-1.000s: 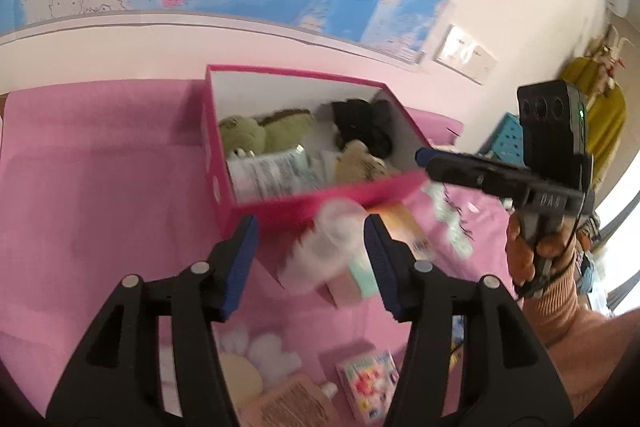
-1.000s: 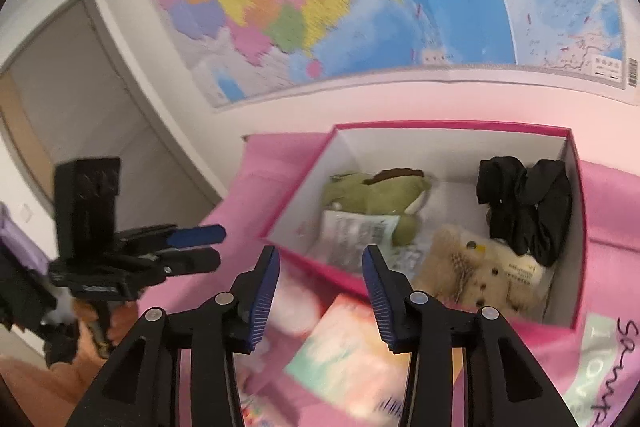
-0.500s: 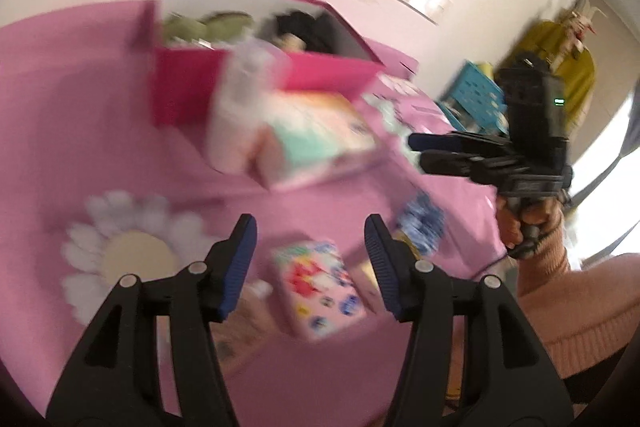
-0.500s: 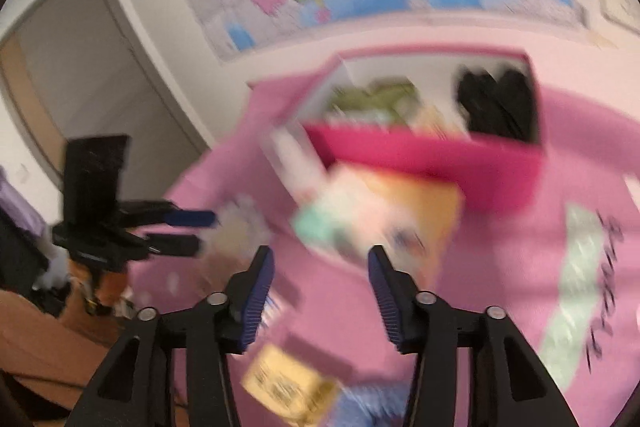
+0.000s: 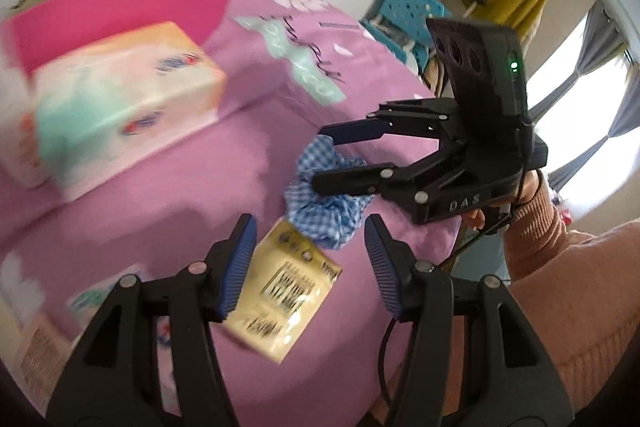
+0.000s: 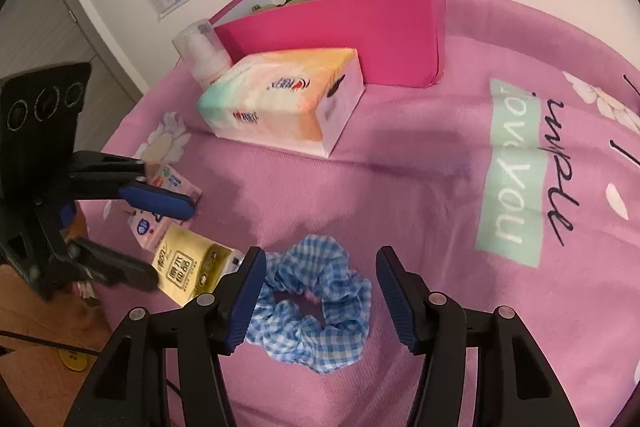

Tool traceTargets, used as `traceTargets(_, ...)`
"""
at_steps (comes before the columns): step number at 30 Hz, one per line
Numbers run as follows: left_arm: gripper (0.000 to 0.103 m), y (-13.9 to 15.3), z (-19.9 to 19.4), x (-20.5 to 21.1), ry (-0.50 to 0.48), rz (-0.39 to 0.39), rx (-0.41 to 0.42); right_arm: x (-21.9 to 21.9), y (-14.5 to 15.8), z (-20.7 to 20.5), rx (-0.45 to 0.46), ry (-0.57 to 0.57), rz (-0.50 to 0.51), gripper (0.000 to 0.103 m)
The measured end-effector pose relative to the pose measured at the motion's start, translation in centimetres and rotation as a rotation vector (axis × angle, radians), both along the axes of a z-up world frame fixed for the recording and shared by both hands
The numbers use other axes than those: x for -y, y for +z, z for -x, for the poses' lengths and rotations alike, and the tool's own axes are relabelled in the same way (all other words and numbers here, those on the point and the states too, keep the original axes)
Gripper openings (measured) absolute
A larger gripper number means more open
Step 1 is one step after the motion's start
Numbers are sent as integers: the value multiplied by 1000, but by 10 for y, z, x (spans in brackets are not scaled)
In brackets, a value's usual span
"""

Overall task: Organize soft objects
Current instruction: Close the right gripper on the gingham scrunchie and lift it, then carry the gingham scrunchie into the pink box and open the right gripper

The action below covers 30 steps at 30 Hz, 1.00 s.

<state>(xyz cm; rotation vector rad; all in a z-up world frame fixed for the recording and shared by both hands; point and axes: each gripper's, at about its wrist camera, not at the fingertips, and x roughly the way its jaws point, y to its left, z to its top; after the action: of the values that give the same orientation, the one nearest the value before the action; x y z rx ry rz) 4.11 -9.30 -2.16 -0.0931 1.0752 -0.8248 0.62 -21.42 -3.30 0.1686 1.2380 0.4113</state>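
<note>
Both handheld grippers are matte black plastic with silver screws at the pivots and ribbed blue pads on the fingers (image 6: 248,297), the right gripper (image 5: 340,157) marked "DAS" with a green light on its three-lens block at right, gripped from a salmon-pink knit sleeve (image 5: 568,287).

Pink printed bedspread (image 6: 420,187), magenta open box (image 6: 340,27) at far side, tissue box (image 6: 280,99) just before it, pump bottle (image 6: 204,51) beside, blue gingham scrunchie (image 6: 316,303) near front, yellow tissue packet (image 6: 192,267) and pink packet (image 6: 168,187) to its left.
</note>
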Motion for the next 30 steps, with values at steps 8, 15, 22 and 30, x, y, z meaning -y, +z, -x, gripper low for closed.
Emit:
traceTargets(8,57,-19,-15,29,-30,-36,-64,1,-4,5,3,13,-33,20)
traceTargets(15,54,-18,-27,28,-12,5,-63,10,23,1,89,-15,-106,11)
traceTargets(22,45,14,-42,21,26,63,12,18,60,-17,204,-22,-141,11)
traceTargets(30,41,59,-70,8,95,53,120,13,92,-71,322,8,-132,11)
